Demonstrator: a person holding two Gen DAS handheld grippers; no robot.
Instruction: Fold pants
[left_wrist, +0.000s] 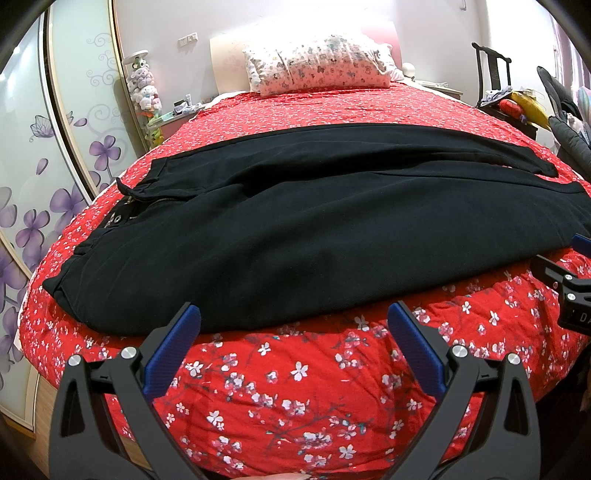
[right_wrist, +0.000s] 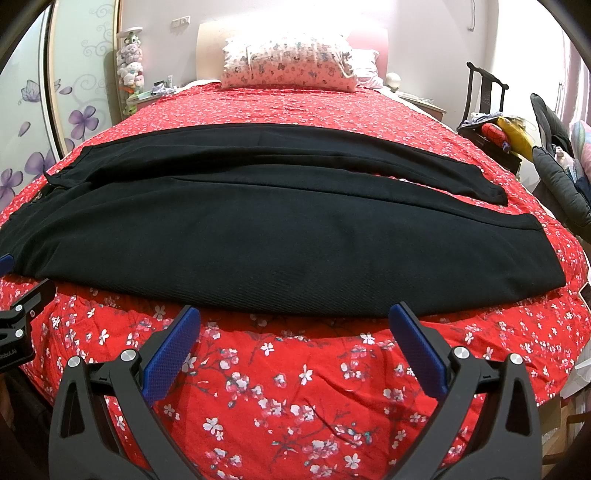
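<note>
Red floral bedspread (right_wrist: 295, 387) covers a bed running back toward a patterned pillow (right_wrist: 291, 66) at 12 o'clock, with a flower-printed wardrobe door (left_wrist: 33, 206) off at 9 o'clock. Across it lie the black woven-fabric pants (right_wrist: 280, 251), long axis running 9 to 3 o'clock, waistband at the 9 o'clock end and leg hems at 3 o'clock; both legs are laid out side by side, not yet folded. From the right gripper (right_wrist: 294, 315) the near long edge of the pants sits just ahead at 12 o'clock, its blue-padded jaws spread wide and holding nothing. The left gripper (left_wrist: 294, 315) is likewise fully open and empty, level with the same near edge, toward the waistband half (so it is the nearer one to the waist, the right nearer the hems). Both hover low over the bedspread, pointing straight at the cloth. My judgement: each needs a short forward reach to pinch that near edge and carry it over the far leg
</note>
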